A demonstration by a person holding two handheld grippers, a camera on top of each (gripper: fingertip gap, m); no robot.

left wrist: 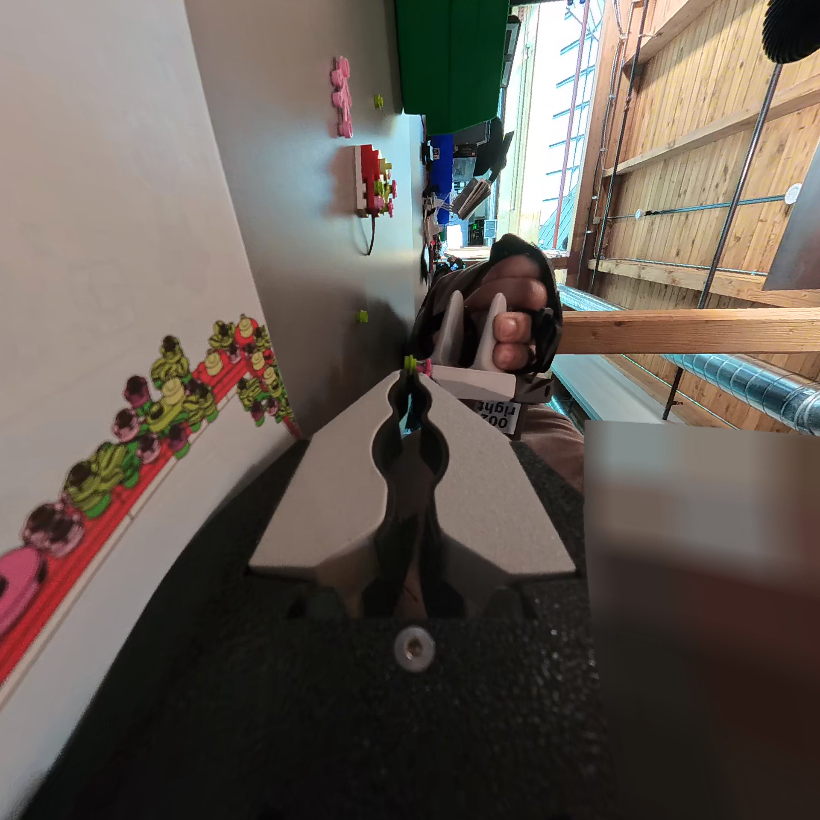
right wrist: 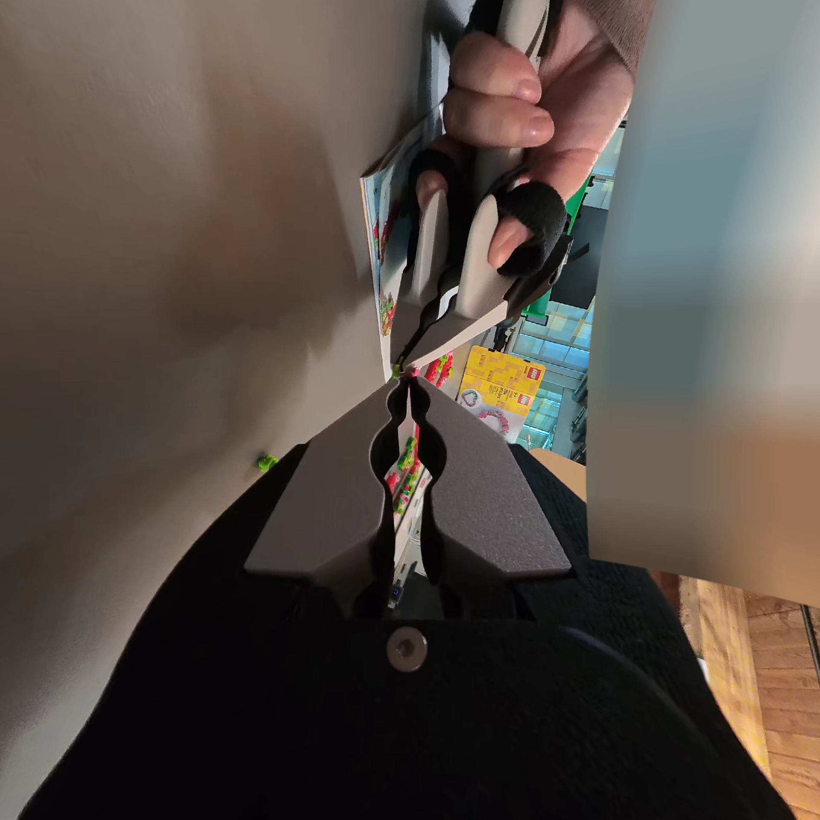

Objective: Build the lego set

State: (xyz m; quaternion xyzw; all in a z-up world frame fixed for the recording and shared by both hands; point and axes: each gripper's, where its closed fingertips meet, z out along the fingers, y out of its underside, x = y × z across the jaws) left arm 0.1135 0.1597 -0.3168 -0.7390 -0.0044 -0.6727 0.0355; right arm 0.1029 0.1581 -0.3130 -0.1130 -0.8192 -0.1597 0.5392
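My left gripper [left wrist: 410, 378] is shut, with a small lime green piece [left wrist: 410, 362] at its tips. My right gripper [right wrist: 406, 385] is shut, with a small pink piece [right wrist: 413, 371] at its tips. The two grippers meet tip to tip above the white table [left wrist: 288, 222], and the lime piece [right wrist: 398, 369] and pink piece [left wrist: 426, 366] touch side by side. The right gripper also shows in the left wrist view [left wrist: 437, 372], held by a hand. The red and white partial build [left wrist: 370, 177] with lime and pink flowers lies farther off on the table.
The open instruction booklet [left wrist: 133, 443] lies on the table beside my left gripper. Pink pieces [left wrist: 341, 95] and loose lime pieces [left wrist: 378, 101] [left wrist: 362, 316] lie on the table. A green box [left wrist: 452, 62] stands at the far edge. The yellow set box [right wrist: 501, 381] stands behind. Both grippers' tips are close together, under 4 cm apart.
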